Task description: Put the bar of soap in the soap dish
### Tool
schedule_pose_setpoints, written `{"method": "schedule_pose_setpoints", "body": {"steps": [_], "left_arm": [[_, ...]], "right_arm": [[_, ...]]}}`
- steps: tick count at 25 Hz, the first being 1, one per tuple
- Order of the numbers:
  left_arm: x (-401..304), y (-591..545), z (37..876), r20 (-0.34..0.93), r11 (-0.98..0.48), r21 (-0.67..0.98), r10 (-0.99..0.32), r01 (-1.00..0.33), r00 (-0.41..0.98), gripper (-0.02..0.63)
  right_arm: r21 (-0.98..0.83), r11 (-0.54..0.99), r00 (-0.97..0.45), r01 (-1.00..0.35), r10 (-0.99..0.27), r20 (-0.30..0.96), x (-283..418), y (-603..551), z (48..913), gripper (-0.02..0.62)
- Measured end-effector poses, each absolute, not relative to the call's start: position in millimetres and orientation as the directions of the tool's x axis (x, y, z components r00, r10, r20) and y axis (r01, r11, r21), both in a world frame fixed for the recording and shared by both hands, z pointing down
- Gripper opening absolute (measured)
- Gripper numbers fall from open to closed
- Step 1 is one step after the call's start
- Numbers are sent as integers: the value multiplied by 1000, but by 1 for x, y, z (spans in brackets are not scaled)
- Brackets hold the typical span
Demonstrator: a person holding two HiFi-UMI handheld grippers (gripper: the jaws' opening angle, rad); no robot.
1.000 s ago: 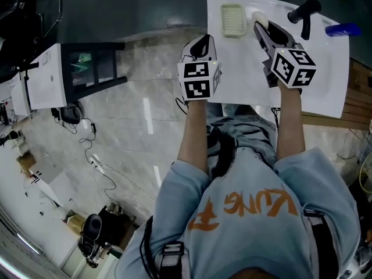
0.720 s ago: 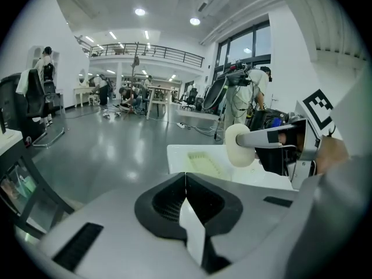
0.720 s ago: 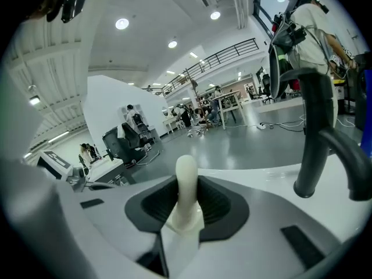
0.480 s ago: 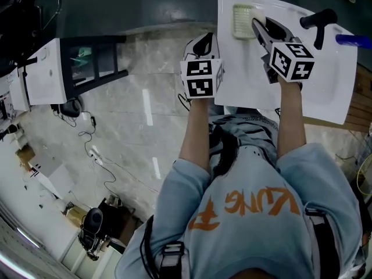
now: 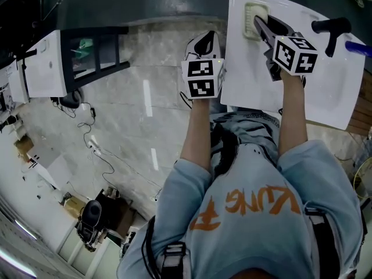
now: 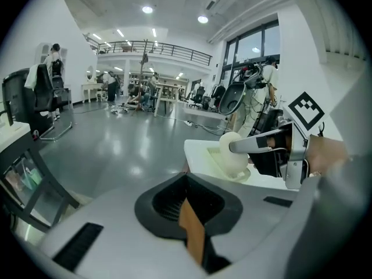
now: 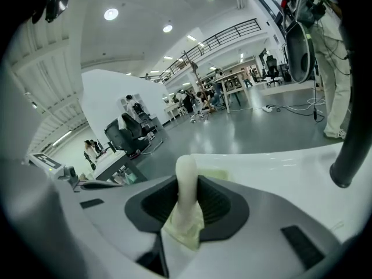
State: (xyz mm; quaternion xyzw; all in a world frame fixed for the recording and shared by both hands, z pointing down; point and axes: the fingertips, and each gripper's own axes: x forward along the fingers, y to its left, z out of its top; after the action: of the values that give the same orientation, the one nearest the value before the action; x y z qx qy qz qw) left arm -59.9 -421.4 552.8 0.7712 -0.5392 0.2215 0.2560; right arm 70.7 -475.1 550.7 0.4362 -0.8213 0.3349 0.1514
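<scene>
Pinches the bar of soap (image 7: 187,193) on edge in the right gripper (image 5: 259,23), low over the soap dish (image 5: 249,11) at the corner of the white sink (image 5: 314,92), possibly touching it already. Holds the left gripper (image 5: 204,40) pressed shut and empty, off the sink's edge above the floor (image 5: 145,109). Finds a black tap lever (image 5: 331,27) and a blue object (image 5: 357,47) further right, well apart from the dish.

- In the head view the right claw (image 5: 260,23) covers the right part of the soap dish (image 5: 249,10); the bar of soap (image 6: 234,156) cannot be made out there.
- In the right gripper view the bar hides all but a pale green sliver of the dish.
- The head view's right edge cuts off the surface (image 5: 314,92) and a blue thing (image 5: 361,49).
- The far people (image 6: 110,85) are too small to tell.
</scene>
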Motion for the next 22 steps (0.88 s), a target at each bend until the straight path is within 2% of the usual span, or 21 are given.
{"method": "schedule_pose_setpoints", "body": {"steps": [10,22], "left_arm": [[-74,-422,555,619,-264,156,-725,-952,302,23],[-76,-420,552,610,-261,156,-733,-953,301,23]], "right_arm": [[-419,366,-556,-831,-558,616,58,-479,563,120],[-279,328,-427,-902,-601,675,68,-486,572,144]]}}
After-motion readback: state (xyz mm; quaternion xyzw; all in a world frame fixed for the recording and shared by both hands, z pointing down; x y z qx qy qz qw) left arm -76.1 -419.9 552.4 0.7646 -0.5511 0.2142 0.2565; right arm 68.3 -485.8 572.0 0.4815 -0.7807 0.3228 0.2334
